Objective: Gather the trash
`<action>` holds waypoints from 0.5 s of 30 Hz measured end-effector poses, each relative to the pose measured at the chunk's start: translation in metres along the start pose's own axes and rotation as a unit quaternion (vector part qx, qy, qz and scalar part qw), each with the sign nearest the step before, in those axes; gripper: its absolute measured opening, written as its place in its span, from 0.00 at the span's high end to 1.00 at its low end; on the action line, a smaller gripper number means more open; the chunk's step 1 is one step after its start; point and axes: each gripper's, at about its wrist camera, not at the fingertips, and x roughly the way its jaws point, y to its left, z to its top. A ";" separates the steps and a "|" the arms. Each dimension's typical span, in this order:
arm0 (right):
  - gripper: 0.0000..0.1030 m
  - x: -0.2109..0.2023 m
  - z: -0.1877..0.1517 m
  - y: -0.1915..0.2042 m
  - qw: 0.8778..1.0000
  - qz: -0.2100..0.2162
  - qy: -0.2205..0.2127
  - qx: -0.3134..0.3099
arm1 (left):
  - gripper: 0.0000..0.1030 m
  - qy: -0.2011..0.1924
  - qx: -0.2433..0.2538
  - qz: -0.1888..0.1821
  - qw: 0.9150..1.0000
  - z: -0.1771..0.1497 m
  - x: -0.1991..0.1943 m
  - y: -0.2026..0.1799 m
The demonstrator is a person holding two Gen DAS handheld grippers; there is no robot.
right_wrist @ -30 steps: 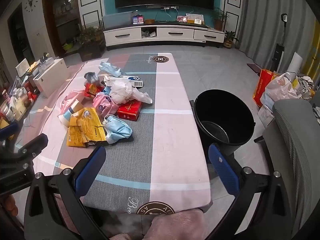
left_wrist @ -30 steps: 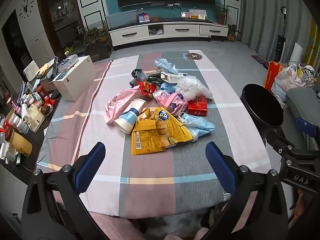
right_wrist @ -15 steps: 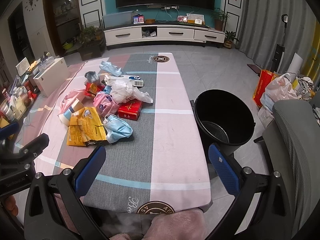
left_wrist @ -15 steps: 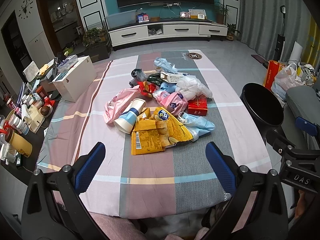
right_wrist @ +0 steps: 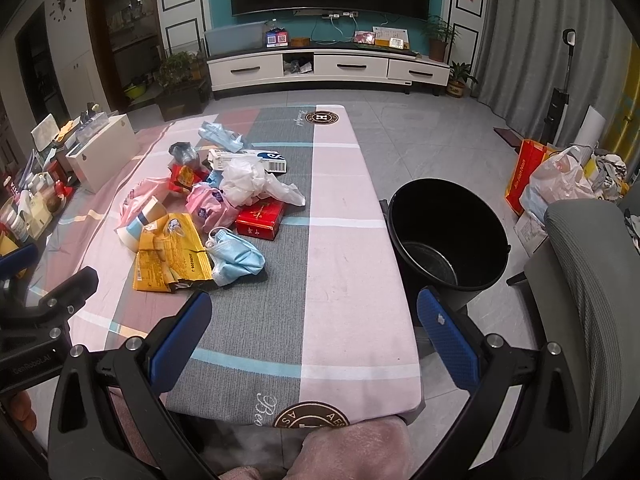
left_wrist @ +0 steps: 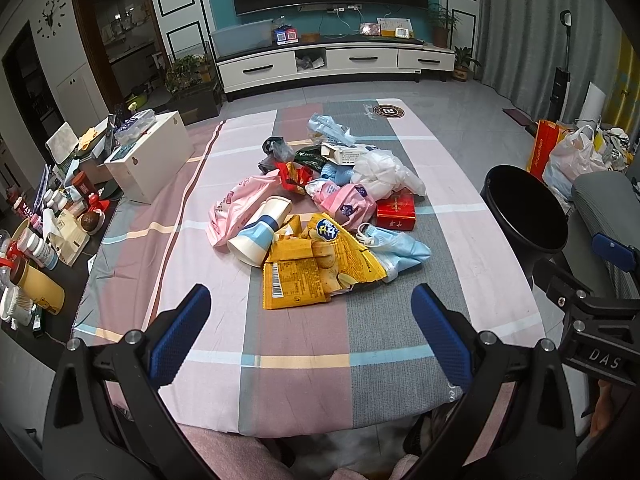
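With both claws hovering over the near edge of the worktop [left_wrist: 304, 364], nothing gripped. Left claw [left_wrist: 310, 312] spread wide, blue pads empty, aimed at the trash pile. Right claw [right_wrist: 314, 320] likewise spread wide, empty, aimed at bare cloth right of the pile.

Trash pile [left_wrist: 320, 208] mid-worktop, well apart from both claws. Nearest item: yellow snack bag [left_wrist: 312, 264], flat, torn open. Touching its right edge: blue face mask [left_wrist: 400, 248]. Touching its far-left edge: paper cup [left_wrist: 260, 230] on its side, lying on a pink plastic bag [left_wrist: 236, 204]. Behind the mask: red box [left_wrist: 396, 210], then crumpled white bag [left_wrist: 384, 172]. Far end: white carton [left_wrist: 344, 154] and another blue mask [left_wrist: 328, 126].

Black bin [right_wrist: 444, 232] on the floor just beside the worktop's right edge, looks empty.
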 end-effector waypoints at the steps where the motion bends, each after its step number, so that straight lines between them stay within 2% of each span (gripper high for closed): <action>1: 0.03 0.000 0.000 0.000 1.000 0.000 0.000 0.000 | 0.03 0.000 0.000 0.000 1.000 0.000 0.000 0.000; 15: 0.03 0.000 0.000 0.001 1.000 -0.001 0.000 -0.001 | 0.03 0.000 0.001 0.000 1.000 -0.001 0.001 0.000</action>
